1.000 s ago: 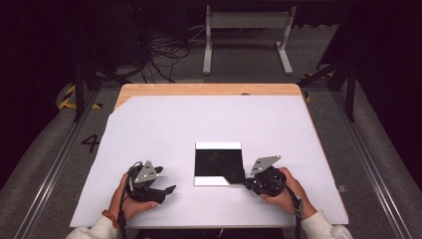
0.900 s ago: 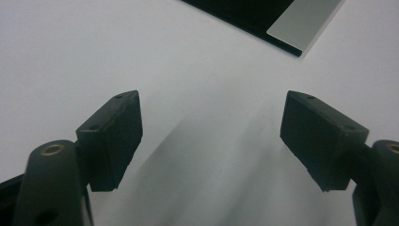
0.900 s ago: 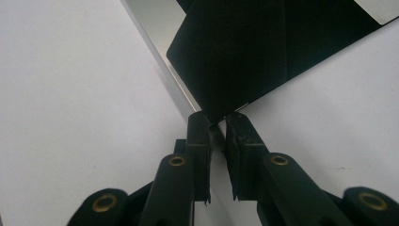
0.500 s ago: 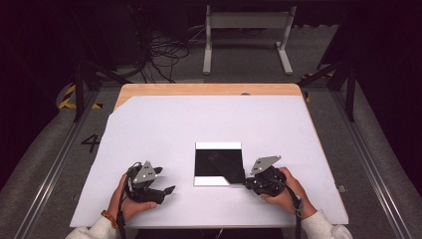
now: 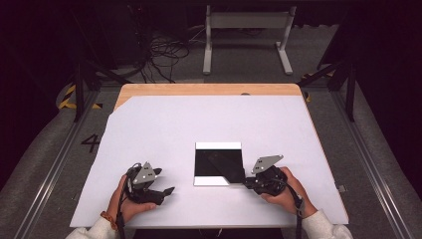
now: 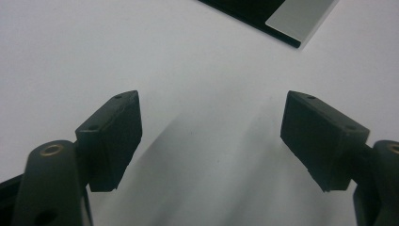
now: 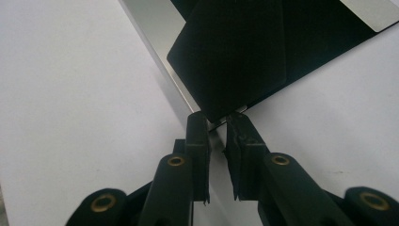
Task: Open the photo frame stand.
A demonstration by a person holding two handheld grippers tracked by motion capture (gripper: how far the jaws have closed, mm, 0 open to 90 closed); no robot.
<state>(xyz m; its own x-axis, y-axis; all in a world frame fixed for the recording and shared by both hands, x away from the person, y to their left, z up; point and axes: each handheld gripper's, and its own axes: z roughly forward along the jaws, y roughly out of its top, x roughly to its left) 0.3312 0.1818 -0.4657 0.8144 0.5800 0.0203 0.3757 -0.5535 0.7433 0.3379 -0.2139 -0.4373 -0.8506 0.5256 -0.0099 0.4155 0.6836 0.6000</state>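
A black square sheet (image 5: 216, 162) with pale strips along its far and near edges lies on the white table top (image 5: 199, 119). Its near right corner is turned up into a black flap (image 7: 230, 56) over the rest of the sheet (image 7: 324, 33). My right gripper (image 5: 245, 183) is shut on the tip of that flap, and its jaws (image 7: 216, 120) stand almost together around it. My left gripper (image 5: 166, 191) rests low on the table, left of the sheet, open with bare table between its jaws (image 6: 211, 113). A corner of the sheet (image 6: 254, 9) lies ahead of it.
The white top ends in a wooden strip (image 5: 209, 89) at the far side. Beyond it on the dark floor are tangled cables (image 5: 159, 55) and a grey metal stand (image 5: 246, 30). A person's hands hold both grippers at the near edge.
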